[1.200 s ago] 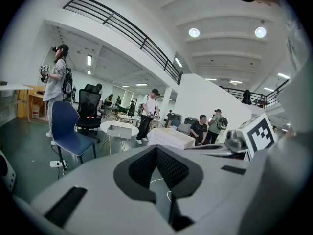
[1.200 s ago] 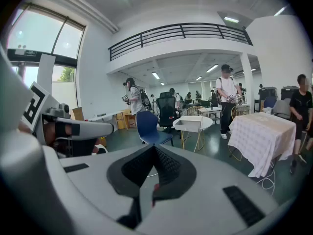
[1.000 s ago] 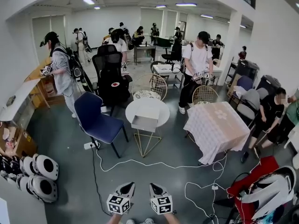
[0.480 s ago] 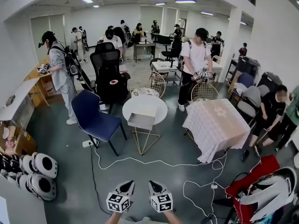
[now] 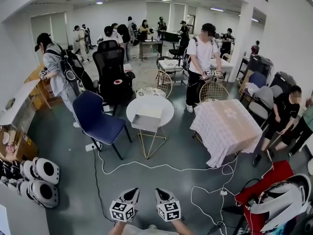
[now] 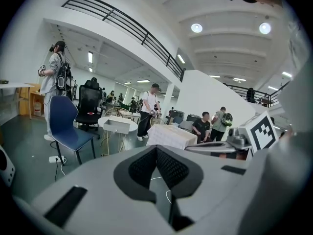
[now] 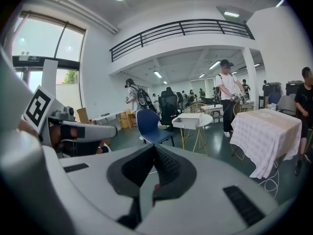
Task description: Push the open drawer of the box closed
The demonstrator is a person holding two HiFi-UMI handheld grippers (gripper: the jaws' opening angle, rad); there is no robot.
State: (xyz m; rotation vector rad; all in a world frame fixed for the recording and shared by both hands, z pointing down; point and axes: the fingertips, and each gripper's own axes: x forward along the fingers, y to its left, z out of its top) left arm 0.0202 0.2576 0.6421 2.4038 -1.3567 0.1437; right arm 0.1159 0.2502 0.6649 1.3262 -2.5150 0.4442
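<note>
While both tools sit low at six o'clock in the head view, the left gripper [image 5: 131, 196] and the right gripper [image 5: 162, 196] lie side by side, near each other but apart, tips toward twelve o'clock; well apart from them, straight up at twelve o'clock, the box [image 5: 150, 115] rests on a round white table [image 5: 165, 106] with gold wire legs, its drawer [image 5: 146, 127] pulled out toward six o'clock; a blue chair [image 5: 95, 117] stands at nine o'clock of that table and a cloth-covered table [image 5: 226, 127] at three o'clock; a white cable [image 5: 161, 169] trails over the grey floor between the round table and the grippers; a person in a white shirt [image 5: 201, 58] stands beyond, at about one o'clock.

Seen from the left gripper view, the left gripper [image 6: 156, 151] has its dark pads meeting at the tips, pressed together with nothing between them; the box [image 6: 117, 126] shows far off at about eleven o'clock above the jaws, the blue chair [image 6: 66, 126] at nine o'clock of it; the right gripper [image 6: 244, 137] lies at three o'clock.

Seen from the right gripper view, the right gripper [image 7: 154, 150] likewise has its jaws closed on nothing; the box [image 7: 188, 121] sits at one o'clock on the round white table [image 7: 205, 117], the blue chair [image 7: 149, 126] just left of it, the left gripper [image 7: 78, 130] at nine o'clock.
</note>
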